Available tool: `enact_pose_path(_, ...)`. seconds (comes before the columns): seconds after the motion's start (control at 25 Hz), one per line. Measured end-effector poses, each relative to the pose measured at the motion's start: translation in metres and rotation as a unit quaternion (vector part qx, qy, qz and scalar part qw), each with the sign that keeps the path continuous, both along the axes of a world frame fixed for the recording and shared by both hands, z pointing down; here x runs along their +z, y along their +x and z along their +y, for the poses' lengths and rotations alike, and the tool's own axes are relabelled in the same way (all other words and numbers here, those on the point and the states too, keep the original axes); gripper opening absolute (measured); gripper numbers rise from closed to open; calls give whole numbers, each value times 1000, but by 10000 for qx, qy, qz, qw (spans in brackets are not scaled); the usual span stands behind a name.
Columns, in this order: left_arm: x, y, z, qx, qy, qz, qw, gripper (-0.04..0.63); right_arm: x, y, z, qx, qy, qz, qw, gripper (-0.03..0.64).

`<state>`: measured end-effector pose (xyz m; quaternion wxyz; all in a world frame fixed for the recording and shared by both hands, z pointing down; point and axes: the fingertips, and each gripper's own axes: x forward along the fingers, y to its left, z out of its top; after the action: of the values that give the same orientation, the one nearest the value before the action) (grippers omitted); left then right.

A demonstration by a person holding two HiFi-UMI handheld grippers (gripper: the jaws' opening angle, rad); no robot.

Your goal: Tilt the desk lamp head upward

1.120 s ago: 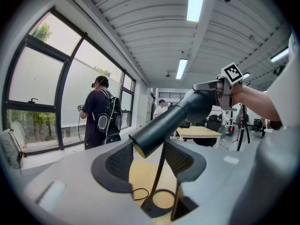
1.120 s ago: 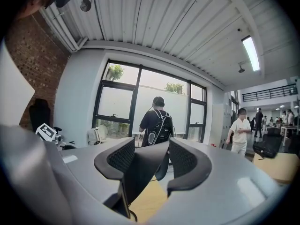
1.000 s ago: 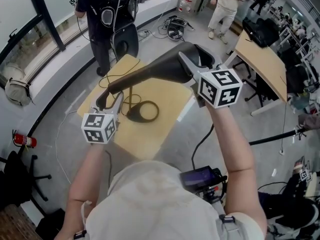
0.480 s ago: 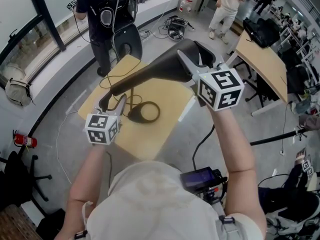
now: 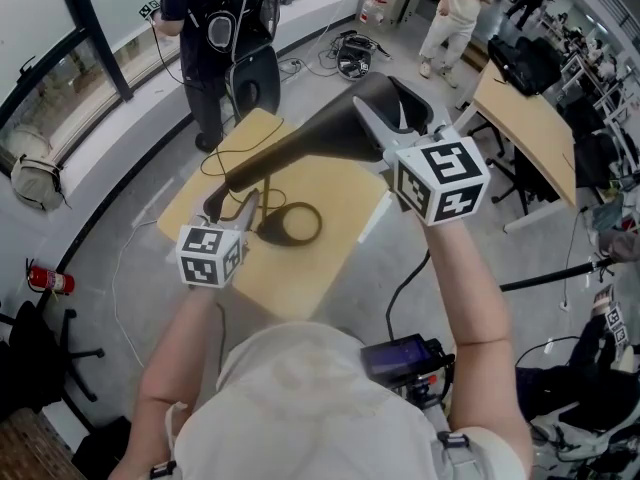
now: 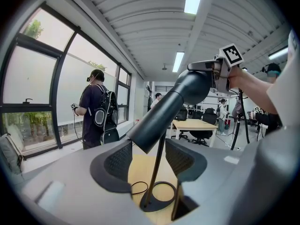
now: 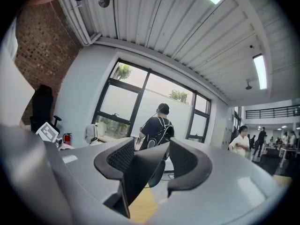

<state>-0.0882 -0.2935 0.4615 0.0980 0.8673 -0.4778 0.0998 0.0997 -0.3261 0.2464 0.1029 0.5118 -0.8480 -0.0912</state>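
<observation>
A black desk lamp stands on a small wooden table, with its ring base under a thin stem. Its long cone-shaped lamp head slants up to the right. My right gripper is shut on the head's wide end, and the shade's edge sits pinched between the pads. My left gripper hangs by the head's narrow lower end. Its jaws are opening; the stem and that narrow end show between them, untouched by the pads.
A person in black with a backpack stands beyond the table beside a dark chair. Cables lie on the floor. A second desk stands at the right, and a fire extinguisher lies at the left.
My left gripper has let go of the lamp head's narrow end and drawn back slightly toward me and to the right. The right gripper keeps its hold.
</observation>
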Motion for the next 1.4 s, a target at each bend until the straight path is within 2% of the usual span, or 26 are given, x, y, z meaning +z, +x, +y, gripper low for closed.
enact_pose_path(0.4,7,-7,0,55,-112,-15,9999,199,-7,-22,4,2,137,164,9998,241)
enact_pose_path(1.4,25,13,-7,303,-364,-299,9984,215,-25,-41,7,-28,494,515,9974,242)
